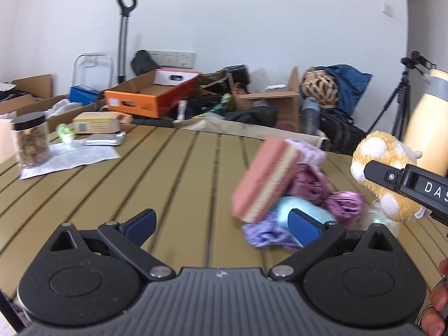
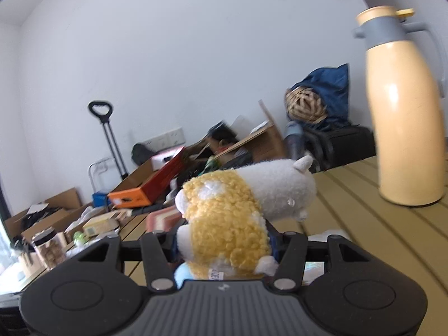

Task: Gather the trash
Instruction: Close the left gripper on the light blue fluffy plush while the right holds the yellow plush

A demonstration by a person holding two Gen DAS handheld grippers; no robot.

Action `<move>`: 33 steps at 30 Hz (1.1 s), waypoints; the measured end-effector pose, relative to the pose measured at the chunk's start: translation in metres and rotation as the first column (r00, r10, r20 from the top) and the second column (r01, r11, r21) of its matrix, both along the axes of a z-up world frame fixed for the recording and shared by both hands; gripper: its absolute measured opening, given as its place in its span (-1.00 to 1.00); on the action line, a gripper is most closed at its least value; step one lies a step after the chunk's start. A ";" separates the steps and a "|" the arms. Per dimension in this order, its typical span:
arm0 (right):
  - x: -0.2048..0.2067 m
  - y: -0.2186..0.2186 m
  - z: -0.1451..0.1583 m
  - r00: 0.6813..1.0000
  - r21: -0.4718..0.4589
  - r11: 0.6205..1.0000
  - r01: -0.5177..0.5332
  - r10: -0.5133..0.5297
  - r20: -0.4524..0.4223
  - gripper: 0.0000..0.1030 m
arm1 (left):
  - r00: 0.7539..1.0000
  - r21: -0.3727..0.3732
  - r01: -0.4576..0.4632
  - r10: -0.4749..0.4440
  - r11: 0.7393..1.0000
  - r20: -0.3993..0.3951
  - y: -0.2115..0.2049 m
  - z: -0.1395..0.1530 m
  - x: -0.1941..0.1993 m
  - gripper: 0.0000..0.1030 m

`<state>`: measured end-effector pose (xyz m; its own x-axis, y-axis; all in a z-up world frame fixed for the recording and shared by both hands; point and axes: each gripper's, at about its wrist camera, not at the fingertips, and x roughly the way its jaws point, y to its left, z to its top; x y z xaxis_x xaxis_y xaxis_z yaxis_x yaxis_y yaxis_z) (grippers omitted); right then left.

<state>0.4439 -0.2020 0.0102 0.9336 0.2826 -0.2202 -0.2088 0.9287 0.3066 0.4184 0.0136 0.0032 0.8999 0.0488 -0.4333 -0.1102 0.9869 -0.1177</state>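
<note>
My right gripper (image 2: 222,245) is shut on a yellow and white plush toy (image 2: 238,215) and holds it above the tan slatted table (image 2: 364,224). The toy also shows in the left wrist view (image 1: 378,168) at the right, with the right gripper's finger (image 1: 392,177) across it. My left gripper (image 1: 222,225) is open and empty, low over the table (image 1: 140,196). A pink sponge (image 1: 264,179) tilts just ahead of it on a pile of purple and light blue cloths (image 1: 310,196). A sheet of paper (image 1: 72,156) and a small green bottle (image 1: 65,133) lie far left.
A tall cream thermos (image 2: 403,117) stands on the table at the right. A jar of snacks (image 1: 30,140), a silver packet (image 1: 105,140) and a yellow box (image 1: 95,121) sit far left. Cardboard boxes, an orange box (image 1: 145,96), bags and a tripod (image 1: 403,98) crowd the floor behind.
</note>
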 end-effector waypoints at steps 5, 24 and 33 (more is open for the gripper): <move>-0.009 -0.029 0.001 0.998 -0.024 0.998 0.061 -0.060 0.007 0.03 | 0.999 -0.001 0.048 -0.047 0.999 0.022 -0.029 -0.001 0.011 1.00; -0.019 -0.101 -0.015 0.983 -0.058 0.983 0.175 -0.178 -0.045 0.03 | 0.983 0.154 0.132 -0.110 0.979 -0.145 -0.090 -0.026 0.083 1.00; -0.018 -0.108 -0.017 0.979 -0.062 0.980 0.190 -0.194 -0.058 0.03 | 0.972 0.169 0.148 -0.112 0.974 -0.209 -0.094 -0.035 0.095 0.93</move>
